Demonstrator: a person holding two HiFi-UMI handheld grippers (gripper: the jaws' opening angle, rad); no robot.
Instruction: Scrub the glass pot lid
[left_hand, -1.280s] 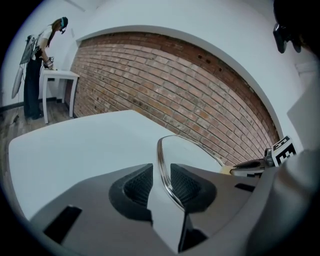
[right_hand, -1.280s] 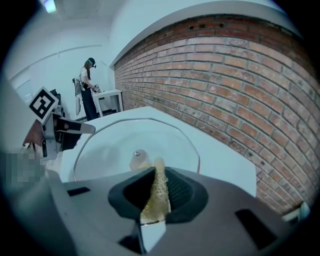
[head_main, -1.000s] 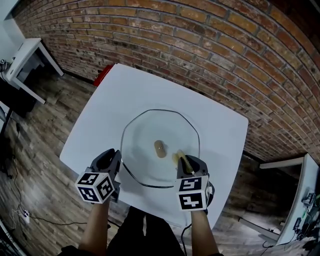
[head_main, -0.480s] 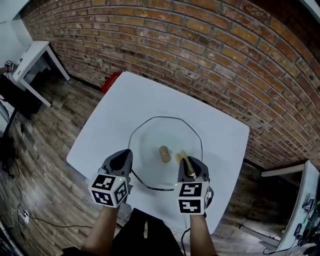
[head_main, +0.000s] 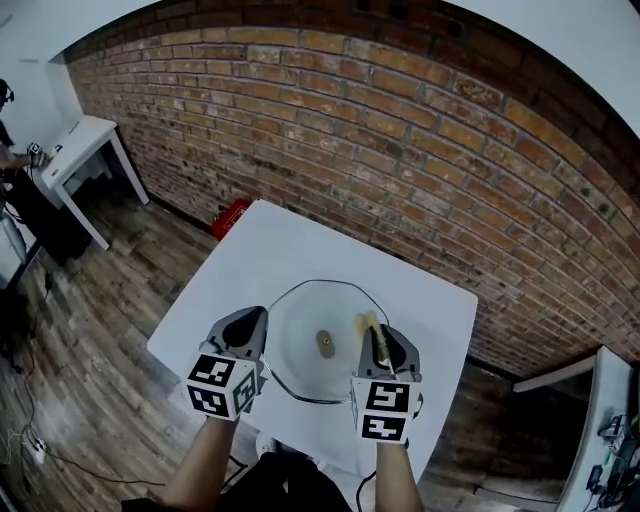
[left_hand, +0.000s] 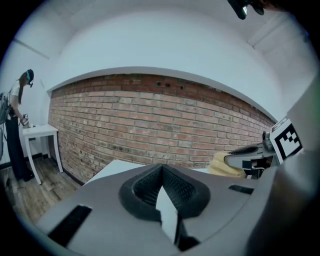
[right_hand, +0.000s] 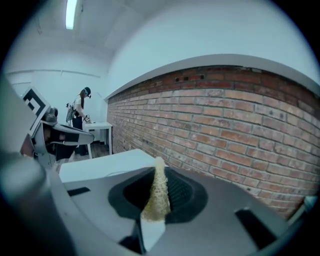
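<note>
The glass lid (head_main: 300, 352) lay flat on the white worktop (head_main: 250, 262), knob (head_main: 325, 343) up, in front of the brick wall (head_main: 400, 150). Your left tongs (head_main: 246, 320) were closed all the way, and nothing showed between the pads. They sat just beside the lid's left rim; I could not tell whether they touched it. Your right tongs (head_main: 379, 337) were clamped on a yellow sponge (head_main: 368, 322), which stuck out over the right part of the glass.

I judged that the lid would feel stiff and fairly heavy. It would also be smooth enough to slide on the worktop under a push, and it would break if dropped or knocked. The knob in the middle looked like the safest place to hold it. The thin dark rim was the second choice, since it gave the pads little to bite on. The sponge was soft and would squash flat under pressure, so the other tongs would have to brace the lid.

Only the head view showed the lid, its knob and where both tongs stood around it. Each gripper view looked out across the room and gave no clear look at the glass. Those views did settle the grips: the left pads met, and the sponge was pinched edge-on in the right. The left gripper view also caught a person (left_hand: 15, 130) at a small side table (left_hand: 40, 131).
</note>
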